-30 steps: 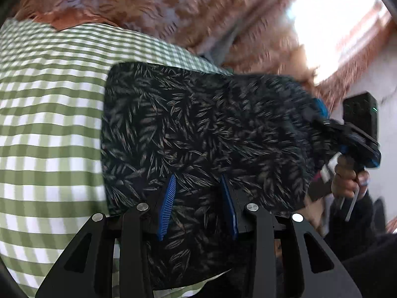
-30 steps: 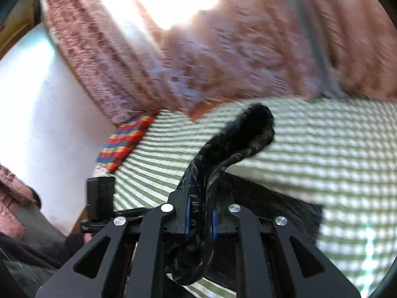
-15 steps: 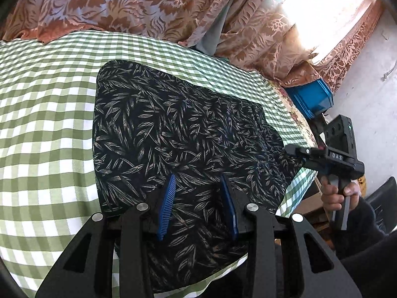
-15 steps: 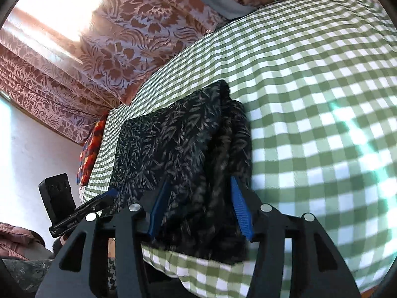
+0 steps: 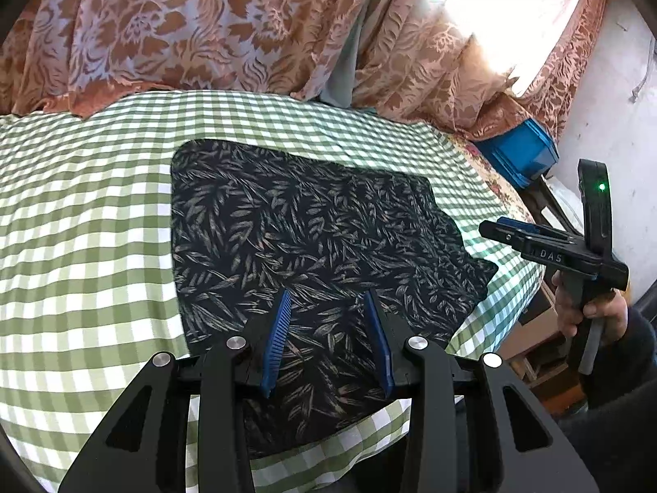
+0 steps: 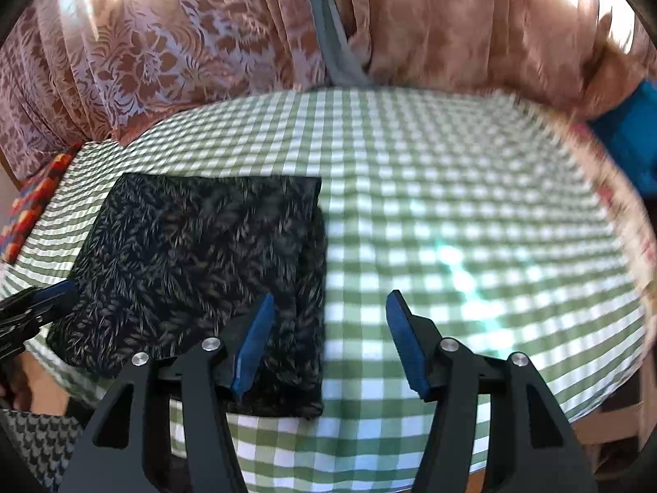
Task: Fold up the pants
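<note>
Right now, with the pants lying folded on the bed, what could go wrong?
1. The pants reach the near edge of the checked cover; a nudge might slide them off.
2. The right tongs, just opened, still straddle the right side of the fold; pulling back carelessly could snag it.
3. The left tongs hover low over the cloth and may drag it.

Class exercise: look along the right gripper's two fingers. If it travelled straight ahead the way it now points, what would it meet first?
Most likely the green checked cloth, just right of the folded pants. The right gripper is open with nothing between its jaws; the pants' edge lies near its left finger, so depth is uncertain.
</note>
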Demonstrator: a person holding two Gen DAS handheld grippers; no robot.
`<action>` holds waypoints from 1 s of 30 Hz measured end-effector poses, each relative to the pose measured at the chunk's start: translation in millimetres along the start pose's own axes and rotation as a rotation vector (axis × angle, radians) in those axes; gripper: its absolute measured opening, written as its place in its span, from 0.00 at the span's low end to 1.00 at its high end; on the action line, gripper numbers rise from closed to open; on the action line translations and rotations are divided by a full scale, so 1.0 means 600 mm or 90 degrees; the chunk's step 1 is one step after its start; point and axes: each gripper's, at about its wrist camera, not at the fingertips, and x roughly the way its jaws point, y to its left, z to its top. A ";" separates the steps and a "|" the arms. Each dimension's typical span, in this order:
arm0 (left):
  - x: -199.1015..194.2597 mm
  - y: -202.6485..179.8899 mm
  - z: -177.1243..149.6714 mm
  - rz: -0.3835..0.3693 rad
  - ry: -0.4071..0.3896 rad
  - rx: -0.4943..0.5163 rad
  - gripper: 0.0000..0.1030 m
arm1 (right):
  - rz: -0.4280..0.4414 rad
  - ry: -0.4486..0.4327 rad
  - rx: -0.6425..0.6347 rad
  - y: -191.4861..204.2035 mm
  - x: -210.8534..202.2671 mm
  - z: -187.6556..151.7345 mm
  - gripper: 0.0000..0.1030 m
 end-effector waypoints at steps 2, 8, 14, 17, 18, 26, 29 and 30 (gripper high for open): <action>-0.008 0.005 0.001 0.001 -0.009 -0.005 0.34 | 0.001 -0.006 -0.004 0.008 -0.001 0.006 0.60; -0.021 0.017 0.000 0.007 -0.018 -0.011 0.34 | -0.002 -0.001 -0.026 0.044 0.013 0.013 0.61; -0.022 0.015 -0.002 0.008 -0.016 -0.006 0.34 | -0.009 0.010 -0.046 0.063 0.021 0.010 0.61; -0.023 0.011 -0.003 0.006 -0.016 -0.001 0.34 | -0.016 0.016 -0.054 0.067 0.024 0.005 0.61; -0.023 0.010 -0.003 0.005 -0.016 0.001 0.34 | -0.016 0.020 -0.055 0.067 0.025 0.003 0.61; 0.003 -0.004 -0.029 0.042 0.029 0.056 0.34 | -0.033 0.062 -0.054 0.053 0.051 -0.032 0.43; 0.009 -0.011 -0.036 0.064 0.027 0.076 0.35 | -0.010 0.063 -0.033 0.038 0.055 -0.042 0.44; 0.010 -0.012 -0.034 0.069 0.028 0.078 0.35 | 0.005 0.065 -0.013 0.028 0.056 -0.045 0.45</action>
